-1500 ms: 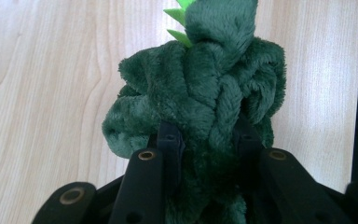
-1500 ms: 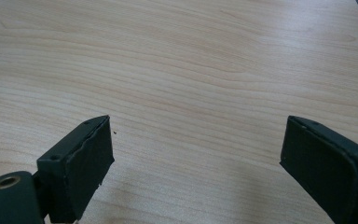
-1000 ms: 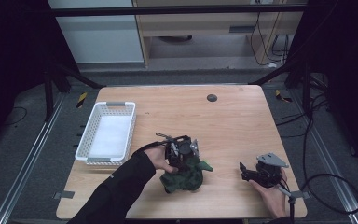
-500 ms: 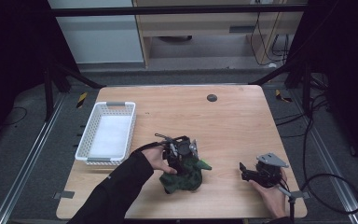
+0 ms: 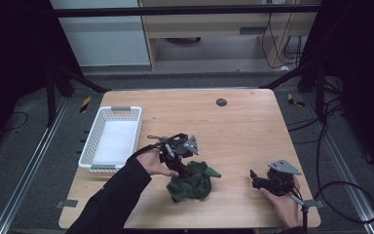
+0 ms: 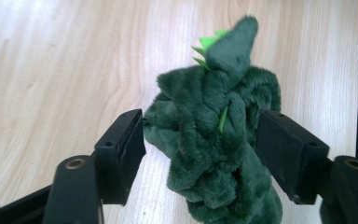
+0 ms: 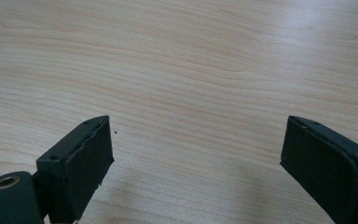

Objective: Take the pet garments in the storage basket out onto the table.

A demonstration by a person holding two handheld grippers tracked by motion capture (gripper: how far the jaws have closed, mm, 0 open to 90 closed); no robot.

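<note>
Your desk (image 5: 233, 126) carries a white basket (image 5: 112, 139) at its left and, well apart from it toward the near edge, the green plush toy (image 5: 192, 180), which lies crumpled on the wood between your two hands. Your left gripper (image 5: 177, 153) is by far the nearer one: it hangs right over the toy's upper left part, while your right gripper (image 5: 272, 181) rests low on the desk off to the toy's right with bare wood between them. In the left gripper view the toy (image 6: 214, 135) runs lengthways away from you, up the middle of the gap, its pointed end with the light green spikes farthest off. Those jaws have just been opening, and they now stand wide with the plush between them; the left pad looks to brush the fur, though it is hard to tell, and the right pad stands just clear. Your right gripper (image 7: 196, 163) has its jaws spread wide over nothing but wood. The basket lies to the toy's left, on your left hand's side.
</note>
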